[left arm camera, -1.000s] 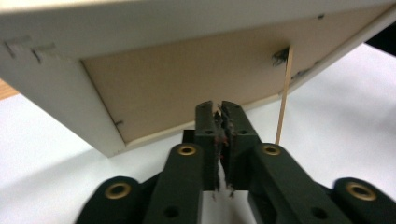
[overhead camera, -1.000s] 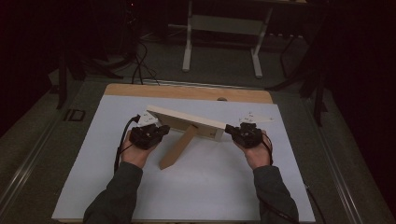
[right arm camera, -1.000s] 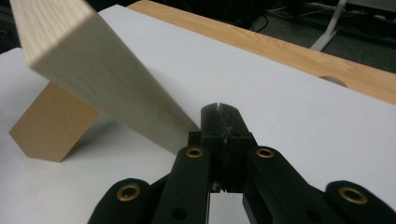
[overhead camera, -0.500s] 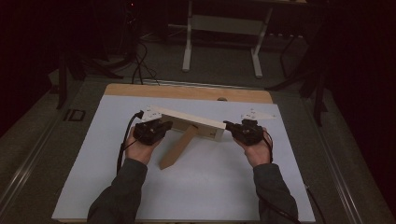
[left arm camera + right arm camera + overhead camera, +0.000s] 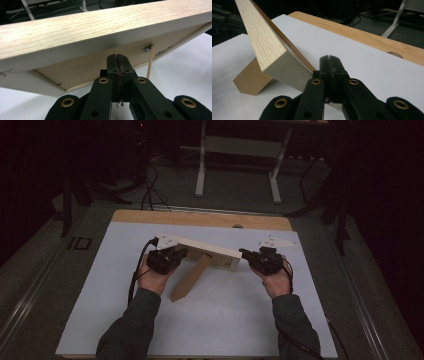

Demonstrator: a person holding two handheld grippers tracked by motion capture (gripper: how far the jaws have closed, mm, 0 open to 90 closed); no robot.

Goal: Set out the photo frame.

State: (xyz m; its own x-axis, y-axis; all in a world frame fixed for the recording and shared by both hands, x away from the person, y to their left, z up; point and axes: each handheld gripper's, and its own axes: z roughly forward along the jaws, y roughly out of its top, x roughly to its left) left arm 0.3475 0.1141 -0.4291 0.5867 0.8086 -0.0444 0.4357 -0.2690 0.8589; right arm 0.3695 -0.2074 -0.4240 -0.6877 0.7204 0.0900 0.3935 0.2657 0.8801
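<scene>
Wooden picture frame (image 5: 207,252) stands tilted on its brown easel stand (image 5: 190,277) in the middle of the white table (image 5: 240,315). Left gripper (image 5: 176,254) and right gripper (image 5: 245,253), jaws pressed closed and empty, sit at its two ends.

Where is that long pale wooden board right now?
In the high view the board is tilted up off the white sheet, mid-table, between the left tool and the right tool, over a brown slat.
</scene>
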